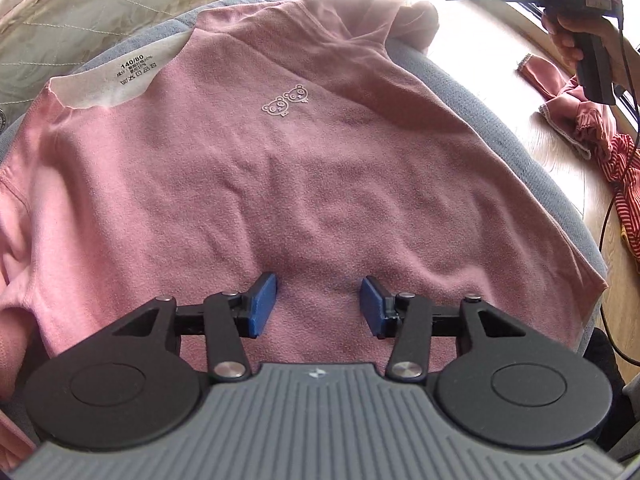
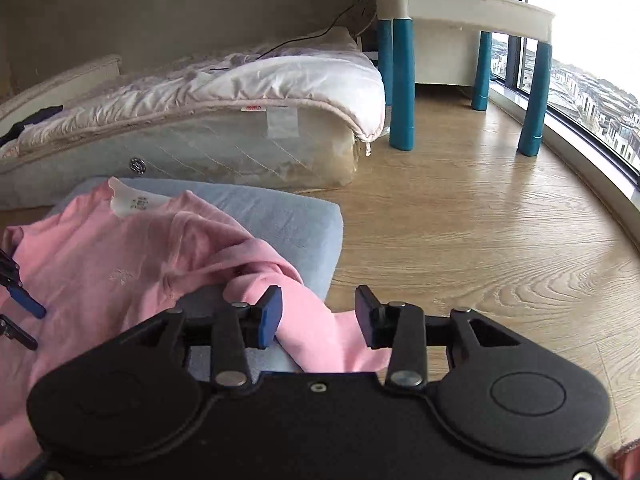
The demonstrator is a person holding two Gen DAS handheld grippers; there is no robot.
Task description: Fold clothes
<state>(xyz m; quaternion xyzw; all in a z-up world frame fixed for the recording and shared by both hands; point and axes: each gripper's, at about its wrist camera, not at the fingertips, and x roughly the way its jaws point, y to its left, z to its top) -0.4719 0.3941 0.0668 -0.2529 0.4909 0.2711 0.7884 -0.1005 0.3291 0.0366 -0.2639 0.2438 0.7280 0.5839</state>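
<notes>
A pink top (image 1: 256, 168) with a small bear print and a white neck label lies spread front-up on a grey-blue cushion (image 1: 472, 92). My left gripper (image 1: 319, 305) is open and empty, hovering over the shirt's lower part. In the right wrist view the same top (image 2: 120, 256) lies on the cushion (image 2: 288, 216), with one sleeve (image 2: 320, 332) hanging off the cushion's edge. My right gripper (image 2: 319, 316) is open, its jaws on either side of that sleeve, not closed on it. The left gripper's fingertips (image 2: 24, 300) show at the left edge.
A pile of other clothes, pink and red-striped (image 1: 592, 136), lies on the wooden floor (image 2: 480, 216) right of the cushion. A mattress with a quilt (image 2: 208, 120) lies beyond it. A small table with teal legs (image 2: 460, 40) stands by the window.
</notes>
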